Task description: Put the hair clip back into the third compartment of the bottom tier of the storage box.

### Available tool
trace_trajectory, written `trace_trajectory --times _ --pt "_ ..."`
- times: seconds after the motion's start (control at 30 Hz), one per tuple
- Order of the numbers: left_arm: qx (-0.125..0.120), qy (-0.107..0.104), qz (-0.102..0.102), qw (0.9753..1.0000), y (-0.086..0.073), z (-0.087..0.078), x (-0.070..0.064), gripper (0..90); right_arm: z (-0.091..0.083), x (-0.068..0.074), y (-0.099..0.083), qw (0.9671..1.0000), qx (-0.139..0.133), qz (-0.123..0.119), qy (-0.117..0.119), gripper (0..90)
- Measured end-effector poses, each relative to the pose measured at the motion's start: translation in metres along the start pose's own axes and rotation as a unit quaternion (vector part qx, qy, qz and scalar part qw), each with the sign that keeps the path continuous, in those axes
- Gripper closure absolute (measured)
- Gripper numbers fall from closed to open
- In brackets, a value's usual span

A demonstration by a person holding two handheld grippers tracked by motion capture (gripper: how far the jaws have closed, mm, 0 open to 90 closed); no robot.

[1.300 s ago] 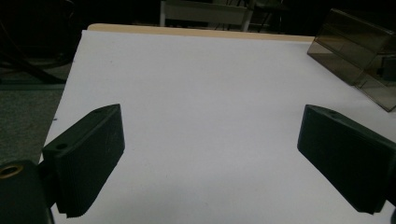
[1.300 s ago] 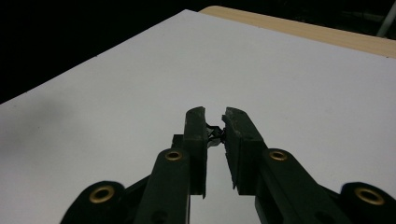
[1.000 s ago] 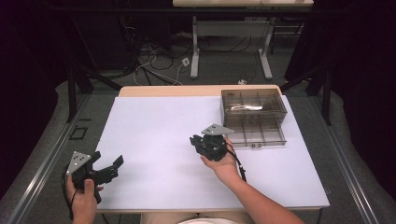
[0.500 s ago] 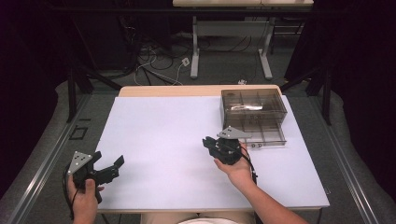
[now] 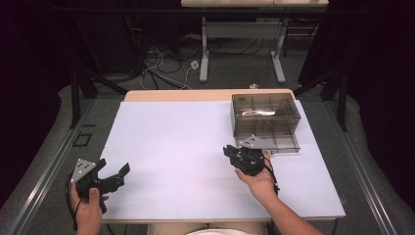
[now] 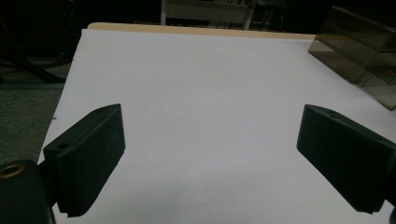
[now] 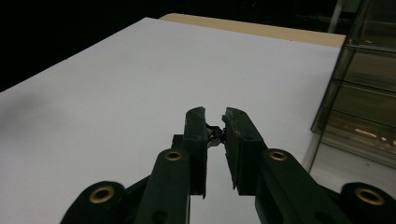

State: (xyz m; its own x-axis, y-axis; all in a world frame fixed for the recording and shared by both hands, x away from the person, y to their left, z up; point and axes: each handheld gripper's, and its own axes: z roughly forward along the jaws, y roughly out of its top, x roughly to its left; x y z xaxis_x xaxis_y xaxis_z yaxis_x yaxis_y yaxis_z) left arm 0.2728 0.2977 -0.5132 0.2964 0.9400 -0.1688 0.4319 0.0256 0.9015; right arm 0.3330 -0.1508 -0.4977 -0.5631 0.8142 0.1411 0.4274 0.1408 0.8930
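Note:
My right gripper (image 5: 231, 152) hovers over the white table (image 5: 171, 147), just in front of the smoky clear drawer box (image 5: 264, 110). In the right gripper view its jaws (image 7: 215, 122) stand nearly together, pinching a small black piece (image 7: 214, 133) whose shape I cannot make out. The box's lower drawer (image 5: 271, 138) is pulled out toward me, and a pale item lies in an upper compartment. My left gripper (image 5: 113, 170) is held at the table's near left corner, open, with nothing between its jaws (image 6: 210, 154).
The drawer box (image 6: 359, 51) stands at the back right of the table, with its near wall (image 7: 359, 102) close beside the right gripper. A tan wooden strip (image 5: 205, 95) borders the table's far edge. Desk legs and cables lie on the floor beyond.
The right gripper has moved to the right and slightly toward the near edge, still pinching the small piece. The left gripper has stayed put.

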Motion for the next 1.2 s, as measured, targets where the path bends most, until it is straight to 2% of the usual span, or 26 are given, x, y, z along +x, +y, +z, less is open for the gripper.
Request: trace_trajectory --times 0.33,0.67,1.0,1.2 --pt "0.0 0.001 0.002 1.0 0.0 -0.001 0.0 7.7 -0.018 -0.021 -0.008 0.9996 -0.008 0.006 -0.025 79.2" --pt "0.0 0.001 0.002 1.0 0.0 -0.001 0.0 7.8 -0.027 -0.034 -0.011 0.999 -0.011 0.021 -0.038 79.2" --pt "0.0 0.002 0.002 1.0 0.0 -0.001 0.0 7.9 -0.035 -0.047 -0.011 0.998 -0.016 0.026 -0.055 79.1" --pt "0.001 0.002 0.001 1.0 0.0 0.0 0.0 7.9 -0.043 -0.061 -0.017 0.9969 -0.009 0.029 -0.072 79.2"
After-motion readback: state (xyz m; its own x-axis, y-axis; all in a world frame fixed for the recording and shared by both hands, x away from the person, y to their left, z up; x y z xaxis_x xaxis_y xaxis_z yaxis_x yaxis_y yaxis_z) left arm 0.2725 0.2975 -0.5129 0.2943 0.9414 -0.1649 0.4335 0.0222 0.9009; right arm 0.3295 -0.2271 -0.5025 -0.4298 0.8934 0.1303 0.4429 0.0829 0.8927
